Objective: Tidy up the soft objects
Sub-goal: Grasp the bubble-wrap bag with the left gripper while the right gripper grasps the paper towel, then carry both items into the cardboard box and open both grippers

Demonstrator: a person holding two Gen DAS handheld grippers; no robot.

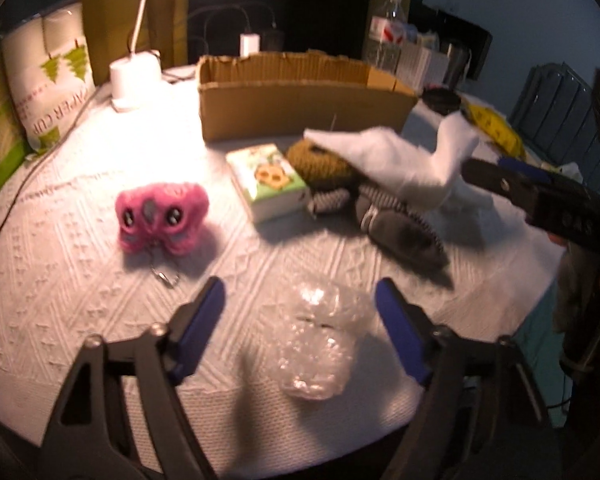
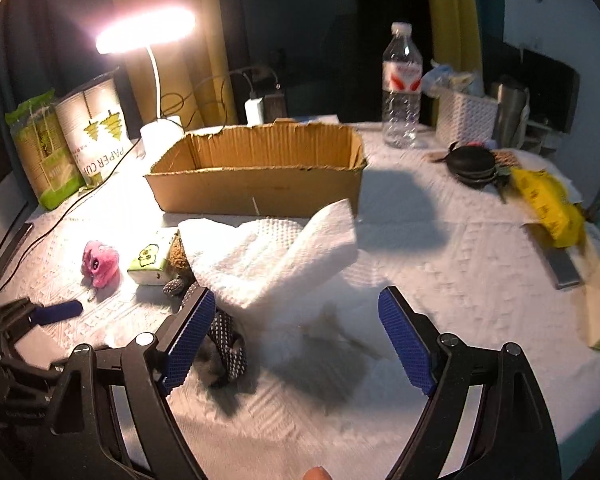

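I am holding both grippers over the white-covered surface (image 2: 440, 248), the left gripper (image 1: 300, 312) with jaws spread wide and empty, a crumpled clear plastic wrap (image 1: 320, 344) lying directly between and just ahead of them. The right gripper (image 2: 296, 336) is hovering likewise released, grasping nothing, over a white paper towel (image 2: 276, 260) that is draping a grey knitted sock (image 1: 400, 220) and an olive knit piece (image 1: 316, 160). A pink plush (image 1: 160, 216) is sitting well left, nearer my left hand. The cardboard box (image 2: 256, 184) is standing open beyond the pile, likely where everything is going.
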